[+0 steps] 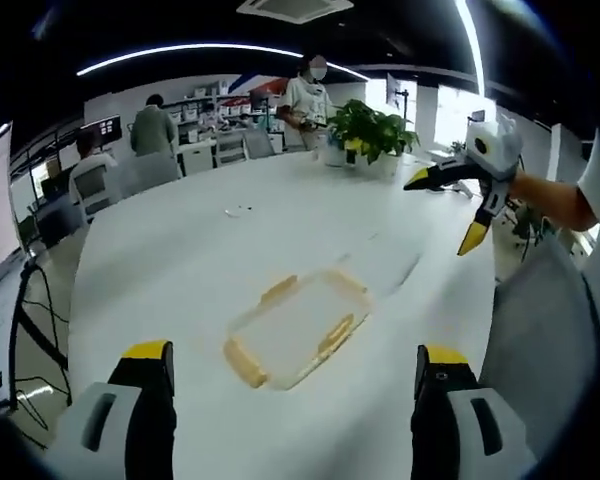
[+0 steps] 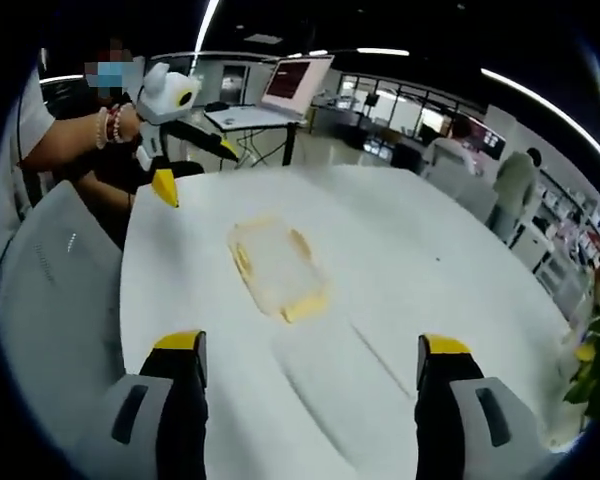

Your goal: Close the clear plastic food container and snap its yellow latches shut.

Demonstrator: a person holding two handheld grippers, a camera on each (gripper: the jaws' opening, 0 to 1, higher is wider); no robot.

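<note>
The left tongs (image 1: 295, 385) are standing wide apart, empty, their yellow-tipped jaws rising from the bottom of the left gripper view. The clear plastic food container (image 1: 298, 328) is lying flat on the white counter (image 1: 180, 270) just ahead of them, between the two jaws and apart from both. Its yellow latches (image 1: 337, 335) are showing along the sides and at the near end; whether they are snapped down cannot be told. A clear lid-like sheet (image 1: 380, 265) is lying on the counter just beyond the container, faint and hard to make out.

The right tongs (image 2: 312, 385) are also standing wide apart and holding nothing. In the right gripper view the container (image 2: 275, 265) is lying ahead of the jaws, toward the left one, well clear of both. The same clear sheet (image 2: 335, 375) is lying between the jaws, nearer than the container.

Each pair of tongs is appearing in the other's view, raised above the counter with jaws parted. A potted plant (image 1: 370, 130) is standing at the far edge of the counter, and people (image 1: 310, 95) are standing beyond it.
</note>
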